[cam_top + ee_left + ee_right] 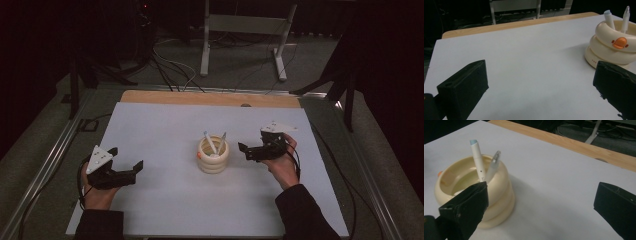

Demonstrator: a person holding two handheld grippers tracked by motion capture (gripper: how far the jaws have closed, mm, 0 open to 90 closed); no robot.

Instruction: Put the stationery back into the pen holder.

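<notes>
now the left gripper [126, 167] sits low at the near left, jaws wide apart, holding nothing. further in, the right gripper [245, 150] is spread wide and empty just beside the cream cup [213, 155]. two pens [210, 142] stand in it, tips up, leaning apart.

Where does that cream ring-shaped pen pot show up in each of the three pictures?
High view: the pot stands at the middle of the white mat, just left of the right gripper.
Left gripper view: at the far right edge, orange beak facing the camera, above the right-hand finger.
Right gripper view: at the left, partly behind the left-hand finger.
Shared landmark: the two pens standing in it, and the table's wooden edge beyond the mat.
</notes>
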